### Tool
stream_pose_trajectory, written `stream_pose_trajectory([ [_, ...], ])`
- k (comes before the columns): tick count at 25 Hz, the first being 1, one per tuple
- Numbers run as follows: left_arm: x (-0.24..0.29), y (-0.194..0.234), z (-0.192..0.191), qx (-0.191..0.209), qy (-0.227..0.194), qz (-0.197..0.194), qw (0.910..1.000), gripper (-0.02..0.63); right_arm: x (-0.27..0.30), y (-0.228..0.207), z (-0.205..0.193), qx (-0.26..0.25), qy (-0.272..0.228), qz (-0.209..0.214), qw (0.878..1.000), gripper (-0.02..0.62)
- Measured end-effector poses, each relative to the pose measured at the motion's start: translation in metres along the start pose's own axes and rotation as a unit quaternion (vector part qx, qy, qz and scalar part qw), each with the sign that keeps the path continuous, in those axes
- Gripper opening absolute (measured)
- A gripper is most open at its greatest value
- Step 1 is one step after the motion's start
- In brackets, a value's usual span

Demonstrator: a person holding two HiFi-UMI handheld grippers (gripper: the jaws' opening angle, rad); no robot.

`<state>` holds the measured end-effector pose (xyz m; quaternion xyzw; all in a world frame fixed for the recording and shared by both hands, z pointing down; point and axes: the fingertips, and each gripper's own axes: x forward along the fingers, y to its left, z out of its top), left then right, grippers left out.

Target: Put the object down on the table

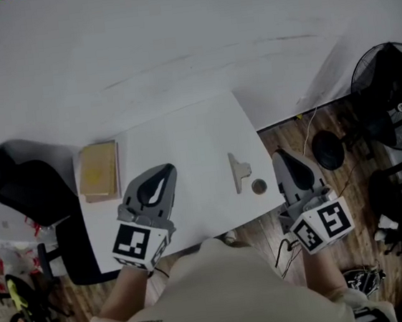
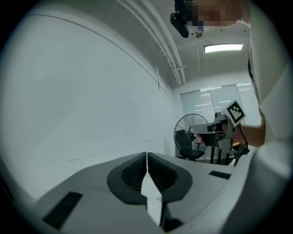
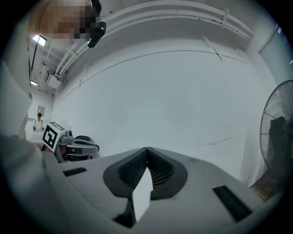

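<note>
A grey clip-like object (image 1: 239, 171) lies flat on the white table (image 1: 191, 136), with a small round brown piece (image 1: 259, 185) just to its right. My left gripper (image 1: 167, 169) hovers over the table's left part, well left of the clip, its jaws shut with nothing between them (image 2: 146, 155). My right gripper (image 1: 279, 153) is past the table's right edge, over the wooden floor, also shut and holding nothing (image 3: 147, 150). Both gripper views look level at the white wall, and each shows the other gripper off to one side.
A tan flat box (image 1: 99, 169) sits at the table's left edge. A black chair (image 1: 24, 188) stands to the left. On the right are a black fan (image 1: 391, 88), a round black base (image 1: 327, 149) and cables on the floor.
</note>
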<state>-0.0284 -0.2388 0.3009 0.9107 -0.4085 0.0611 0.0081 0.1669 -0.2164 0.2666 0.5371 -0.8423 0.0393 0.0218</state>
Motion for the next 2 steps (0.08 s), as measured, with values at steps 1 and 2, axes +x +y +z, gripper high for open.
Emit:
stream_pose_trajectory([
  [1, -0.0003, 0.0013, 0.0009, 0.002, -0.002, -0.001, 1.0000, 0.025, 0.0014, 0.0006, 0.0006, -0.002, 0.000, 0.000, 1.000, 0.023],
  [2, -0.0005, 0.0027, 0.0017, 0.005, -0.004, -0.002, 1.0000, 0.025, 0.0028, 0.0011, 0.0011, -0.004, 0.000, 0.001, 1.000, 0.023],
])
